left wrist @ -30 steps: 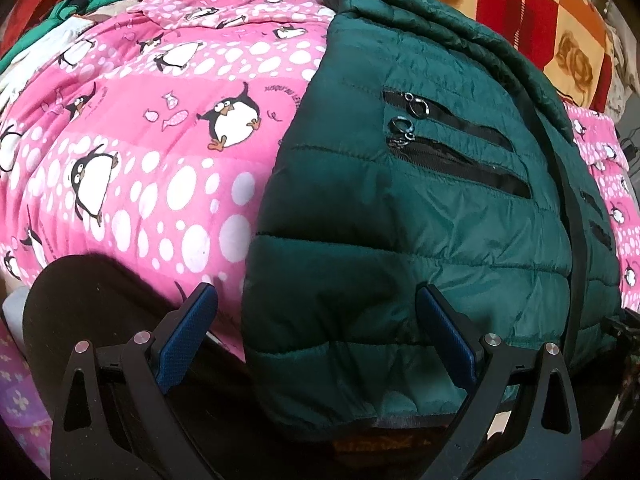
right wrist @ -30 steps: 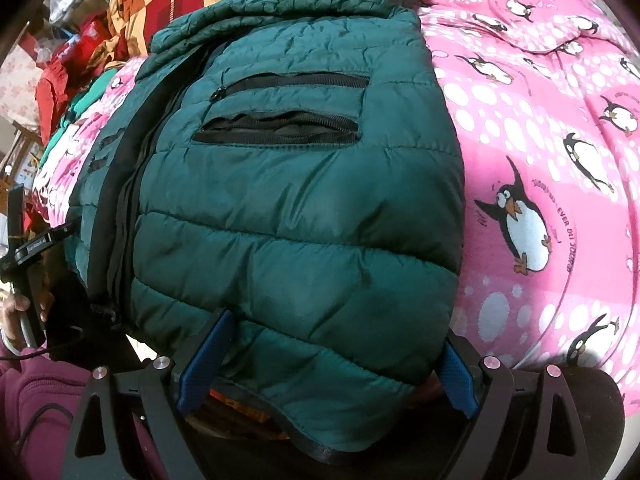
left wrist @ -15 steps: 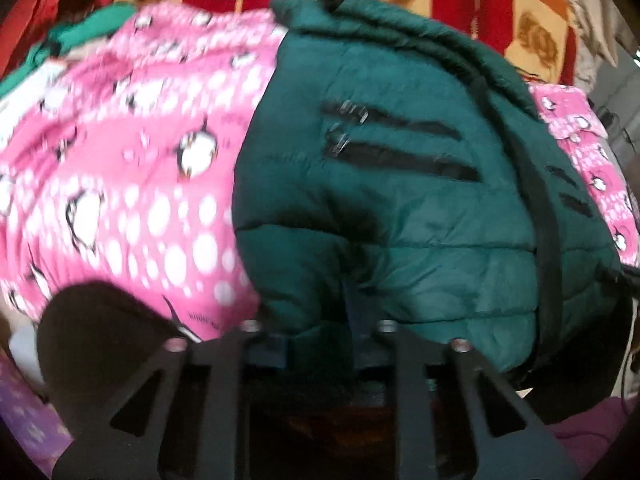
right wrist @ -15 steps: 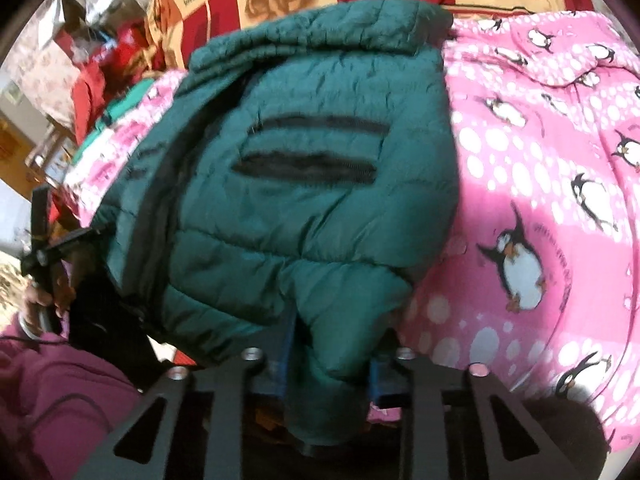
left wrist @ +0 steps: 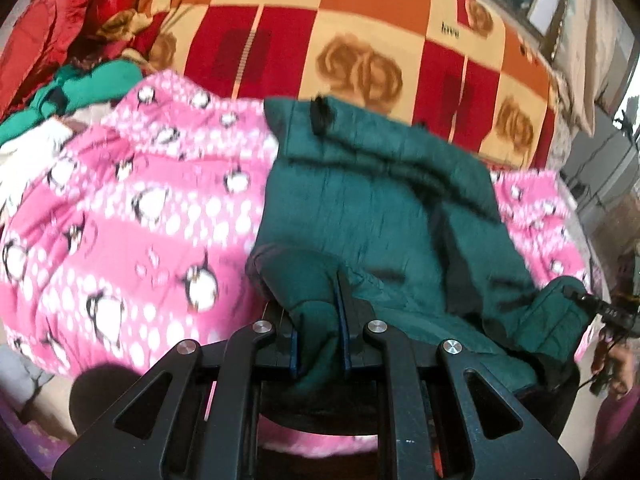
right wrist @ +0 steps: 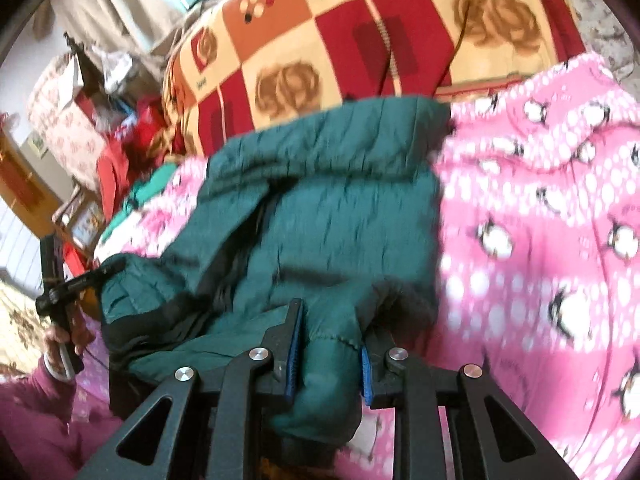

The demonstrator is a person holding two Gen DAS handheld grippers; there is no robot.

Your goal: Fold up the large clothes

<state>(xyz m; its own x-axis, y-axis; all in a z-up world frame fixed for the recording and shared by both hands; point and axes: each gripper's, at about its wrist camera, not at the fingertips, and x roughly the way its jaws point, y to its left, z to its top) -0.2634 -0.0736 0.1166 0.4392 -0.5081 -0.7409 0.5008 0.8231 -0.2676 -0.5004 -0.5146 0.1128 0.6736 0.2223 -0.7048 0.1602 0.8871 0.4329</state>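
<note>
The green padded jacket [left wrist: 372, 216] lies on the pink penguin blanket [left wrist: 132, 216], its collar end away from the cameras toward the red and orange checked blanket [left wrist: 360, 40] and its hem end nearest them. Each hem corner is pinched so that the lower half can, as I judge it, be carried up and over toward the collar for a crosswise fold. The left hand-held gripper [left wrist: 320, 340] has its blue pads drawn close together on a thick bunch of hem fabric at the jacket's left corner, and the right hand-held gripper [right wrist: 328, 360] is likewise clamped on a fat fold at the right corner, its jaws a little wider because of the padding between them. Both tools angle downward at the jacket from its hem side, roughly level with each other, with the gripped cloth raised off the penguin blanket and the stretch between them sagging. Beyond the jacket's far corner in the right wrist view, a person's hand [right wrist: 60, 336] holds the other tool's handle.
</note>
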